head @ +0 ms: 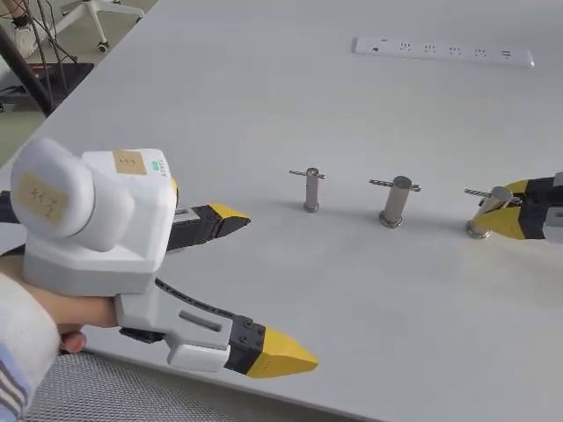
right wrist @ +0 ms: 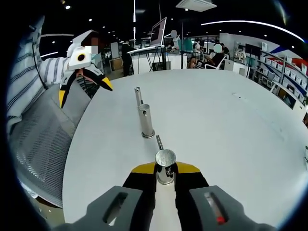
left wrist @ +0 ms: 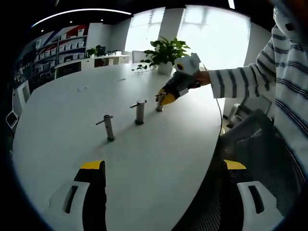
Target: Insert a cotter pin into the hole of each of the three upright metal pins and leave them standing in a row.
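Observation:
Three upright metal pins stand in a row on the white table [head: 264, 105]: the left pin [head: 311, 190], the middle pin [head: 396, 201] and the right pin [head: 486, 214]. A thin cotter pin crosses the top of each. My right gripper [head: 508, 214] reaches in from the right edge, its yellow-tipped jaws closed against the right pin [right wrist: 165, 166], whose cotter pin [right wrist: 159, 141] points away. Beyond stands the middle pin [right wrist: 146, 120]. My left gripper [head: 274, 288] hovers wide open near the table's front edge, well short of the left pin [left wrist: 109, 127], with nothing in it [left wrist: 162, 164].
A white power strip [head: 442, 51] lies at the far side of the table. A mesh chair [head: 106, 396] sits below the front edge. A potted plant [left wrist: 166, 50] stands at the table's far end. A person's striped sleeve [left wrist: 250, 79] holds the right gripper [left wrist: 175, 89].

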`<state>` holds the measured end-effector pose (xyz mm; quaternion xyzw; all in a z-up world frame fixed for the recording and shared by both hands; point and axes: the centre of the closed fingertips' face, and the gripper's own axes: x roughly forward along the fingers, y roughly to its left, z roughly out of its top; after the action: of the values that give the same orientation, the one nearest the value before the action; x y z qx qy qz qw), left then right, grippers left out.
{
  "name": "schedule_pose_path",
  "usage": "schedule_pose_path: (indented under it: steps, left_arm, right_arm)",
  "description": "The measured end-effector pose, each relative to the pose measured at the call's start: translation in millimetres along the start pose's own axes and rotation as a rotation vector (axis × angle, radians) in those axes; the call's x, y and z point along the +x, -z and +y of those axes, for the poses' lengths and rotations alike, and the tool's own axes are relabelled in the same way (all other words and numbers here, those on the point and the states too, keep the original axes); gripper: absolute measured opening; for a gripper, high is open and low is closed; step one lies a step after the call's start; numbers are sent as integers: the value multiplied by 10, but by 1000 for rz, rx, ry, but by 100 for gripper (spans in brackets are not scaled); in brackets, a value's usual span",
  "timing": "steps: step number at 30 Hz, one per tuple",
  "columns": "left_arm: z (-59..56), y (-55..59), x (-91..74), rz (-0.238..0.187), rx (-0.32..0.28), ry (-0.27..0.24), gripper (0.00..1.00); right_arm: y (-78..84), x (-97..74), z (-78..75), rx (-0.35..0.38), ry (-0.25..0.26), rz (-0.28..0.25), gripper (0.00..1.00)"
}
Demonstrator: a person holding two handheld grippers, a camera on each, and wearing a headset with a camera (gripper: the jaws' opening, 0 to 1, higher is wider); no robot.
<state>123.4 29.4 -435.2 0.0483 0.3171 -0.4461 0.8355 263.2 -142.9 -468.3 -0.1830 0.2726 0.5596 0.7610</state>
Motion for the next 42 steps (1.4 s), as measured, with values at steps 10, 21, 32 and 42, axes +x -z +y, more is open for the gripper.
schedule_pose_path:
  steps: [10, 21, 32, 42]
  left_arm:
    - [32, -70, -28, -55, -22, -11, 99]
    - [219, -467, -229, -257, -93, -72, 99]
    - [245, -488, -263, -309, -129, -85, 99]
    - [277, -329, -280, -274, -145, -108, 99]
  right_arm:
    - [-224, -53, -55, 114, 46, -134, 24]
    - [-609, -334, 169, 86, 53, -232, 49]
    - [-623, -508, 637, 119, 85, -225, 79]
    - [-397, -613, 892, 273, 154, -191, 92]
